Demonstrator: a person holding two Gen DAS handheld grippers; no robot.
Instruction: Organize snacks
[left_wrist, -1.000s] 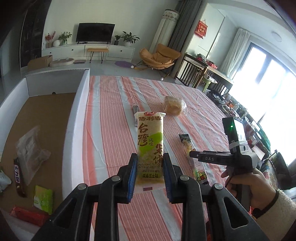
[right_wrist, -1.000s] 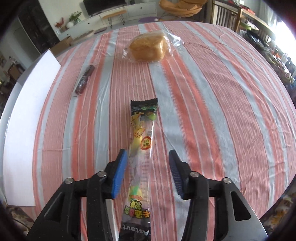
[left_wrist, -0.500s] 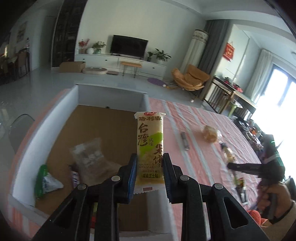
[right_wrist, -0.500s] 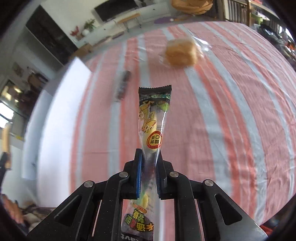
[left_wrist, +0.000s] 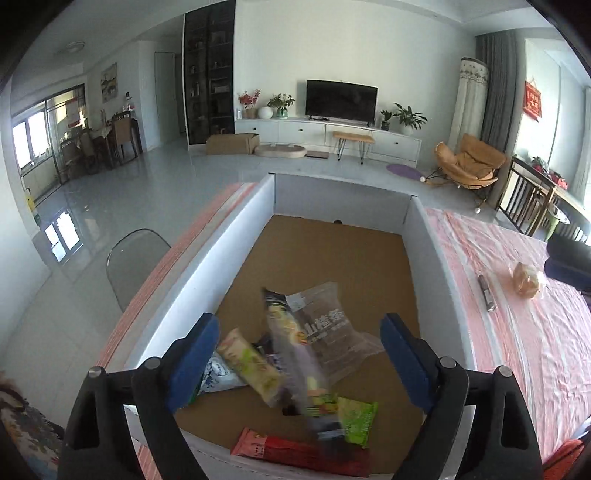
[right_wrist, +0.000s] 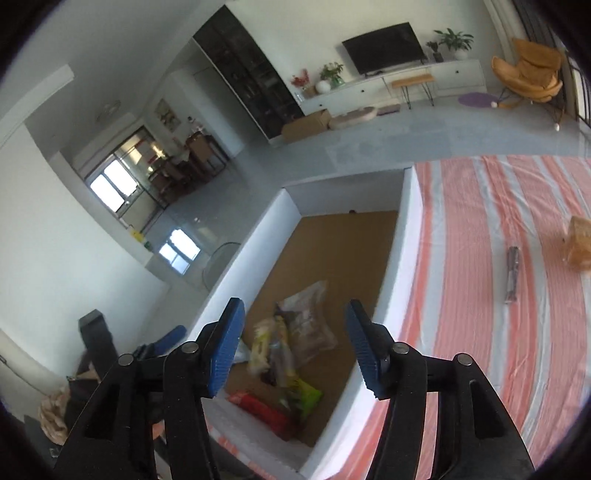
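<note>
Striped cloth (right_wrist: 480, 266) covered the table beside a white-walled box (left_wrist: 432, 258). Both the left gripper (left_wrist: 299, 354) and right gripper (right_wrist: 295, 343) hung over it with jaws apart, holding nothing, apparently for dropping. Snack packets (left_wrist: 291, 350) lay heaped inside; a bread bun (left_wrist: 526, 279) and dark snack stick (right_wrist: 512, 274) remained on the cloth.

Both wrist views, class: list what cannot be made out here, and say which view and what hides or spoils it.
- Long dark-topped packet, left wrist view: motion blur smears its lower print.
- Red packet, left wrist view: the box near wall hides its lower edge.
- Wrapped bun, right wrist view: cut off by the frame edge.
- Dark stick snack, right wrist view: too small and blurred to read.
</note>
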